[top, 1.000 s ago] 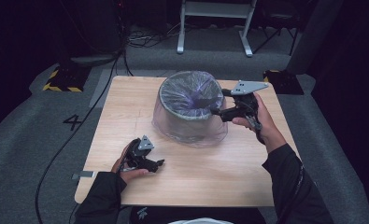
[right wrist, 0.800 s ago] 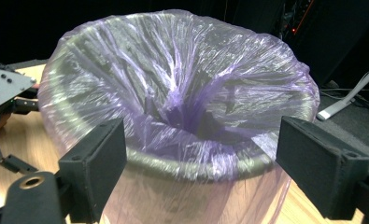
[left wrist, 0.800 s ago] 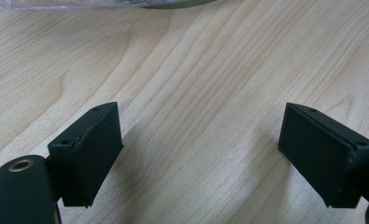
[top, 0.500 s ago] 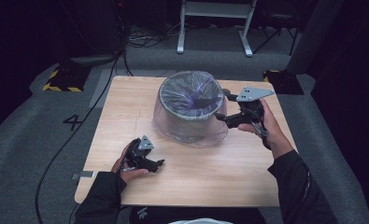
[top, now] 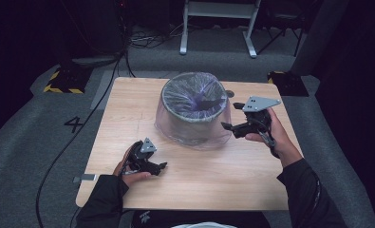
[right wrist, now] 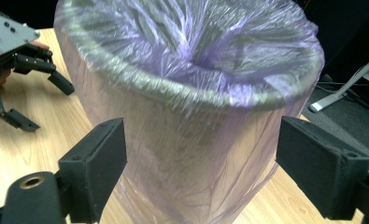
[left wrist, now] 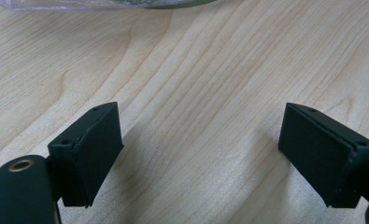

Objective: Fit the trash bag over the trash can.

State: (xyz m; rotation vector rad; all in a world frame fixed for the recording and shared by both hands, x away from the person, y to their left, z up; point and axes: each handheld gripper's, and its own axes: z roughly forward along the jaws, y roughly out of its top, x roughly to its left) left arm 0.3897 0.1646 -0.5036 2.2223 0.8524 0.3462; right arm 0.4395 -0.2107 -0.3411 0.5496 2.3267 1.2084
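Note:
A round bin [top: 193,107] lined with a thin purple plastic bag stands at the middle back of the wooden table [top: 251,175]. The bag's skirt [top: 194,137] hangs down over the bin's outer wall to the tabletop. My right gripper [top: 230,116] is held just right of the bin, open, pointing at its side. In the right gripper view the bagged bin [right wrist: 191,70] rises between and beyond the open right gripper [right wrist: 201,172]. My left gripper [top: 162,166] rests on the table at the front left, open and empty. The left gripper [left wrist: 201,158] looks along bare wood.
The bag's edge [left wrist: 79,3] lies just beyond the left gripper. Off the table, cables [top: 80,137] run across the grey floor at the left. A white stand [top: 218,28] is behind the table, and a yellow-and-black striped block [top: 64,80] sits at the back left.
My right gripper has drifted a little to the right and toward the near side, lower beside the bin. The left gripper has stayed put.

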